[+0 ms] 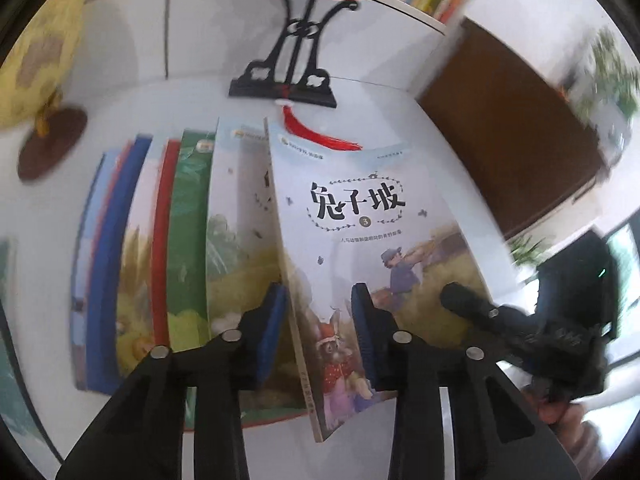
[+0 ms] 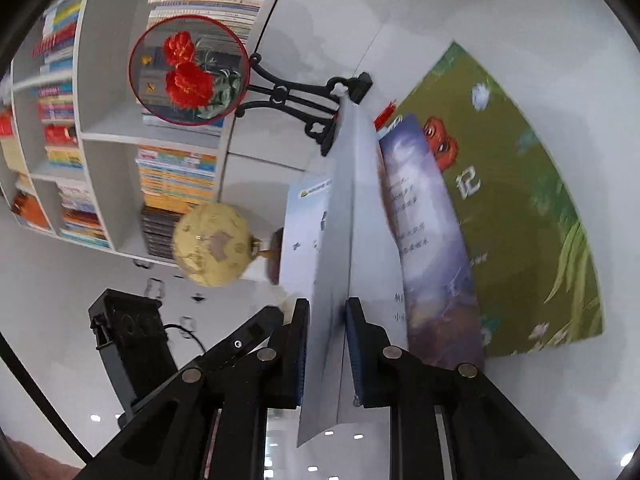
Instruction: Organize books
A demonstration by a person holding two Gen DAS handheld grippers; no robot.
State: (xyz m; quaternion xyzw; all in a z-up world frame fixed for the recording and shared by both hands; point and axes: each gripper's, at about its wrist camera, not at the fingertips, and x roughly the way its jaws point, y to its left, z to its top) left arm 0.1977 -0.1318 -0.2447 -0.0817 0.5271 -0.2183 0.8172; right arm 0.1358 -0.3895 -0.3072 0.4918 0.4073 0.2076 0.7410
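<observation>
I have both grippers on one book. My left gripper [image 1: 318, 312] straddles the spine edge of the rabbit book [image 1: 360, 240], its blue pads a little off the cover on either side, so the jaws stand narrow but I cannot tell if they truly pinch. My right gripper [image 2: 327, 340] is clamped on the same book's page edge [image 2: 348, 240], with its pads pressed against the paper.

The rabbit book stands on edge on the white counter [image 1: 192, 100], leaning at the right end of a row of books [image 1: 160, 240] already stood up side by side, their covers blue, red, green and pale. I judge those to be the sorted part.

In the right wrist view, two books are not yet in the row: a purple book [image 2: 432, 240] lies tilted against a large green book [image 2: 520, 220] flat on the counter. So the job looks past halfway: I must seat this book upright against the row, then bring those two over.

Toward the counter's far edge stand a fan ornament [image 2: 188, 76] and a yellow globe [image 2: 214, 248].
</observation>
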